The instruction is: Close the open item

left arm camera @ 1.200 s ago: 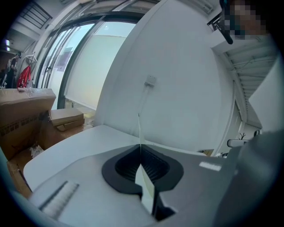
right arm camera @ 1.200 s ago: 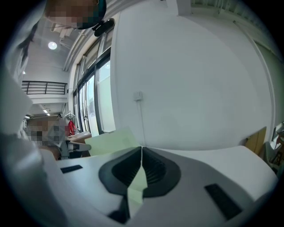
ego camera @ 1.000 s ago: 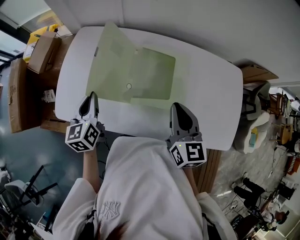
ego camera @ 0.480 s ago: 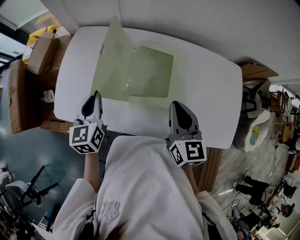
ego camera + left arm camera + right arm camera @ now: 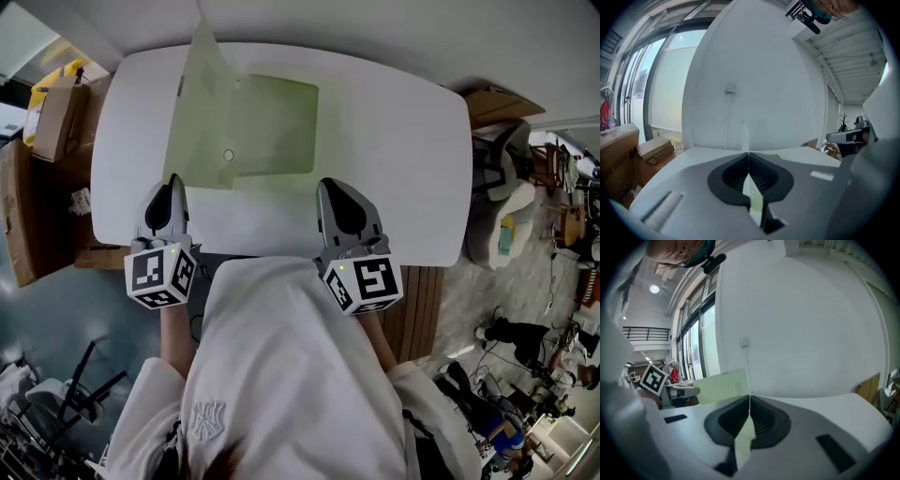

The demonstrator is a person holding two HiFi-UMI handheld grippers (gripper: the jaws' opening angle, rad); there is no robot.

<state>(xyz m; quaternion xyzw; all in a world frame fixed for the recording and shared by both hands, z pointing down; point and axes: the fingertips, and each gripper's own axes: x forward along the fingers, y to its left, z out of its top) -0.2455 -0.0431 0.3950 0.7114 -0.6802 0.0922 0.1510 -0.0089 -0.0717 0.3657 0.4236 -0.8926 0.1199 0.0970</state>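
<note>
Pale green, see-through plastic makes up the folder (image 5: pixel 272 127), which lies on the far left part of the white tabletop (image 5: pixel 403 141). Its long axis runs left to right, along the far edge. Its open end points toward the tabletop's left edge, where the flap (image 5: pixel 202 66) stands tilted up off the surface. A small round snap (image 5: pixel 228 155) shows nearer the front edge. What the folder holds cannot be told.

The left gripper (image 5: pixel 173 183) sits at the front edge, its jaws together on a thin green sheet of the folder, seen edge-on and upright in its own view (image 5: pixel 749 154). The right gripper (image 5: pixel 331 186) sits further right along the same edge, likewise clamped on a green sheet (image 5: pixel 750 397).
</note>
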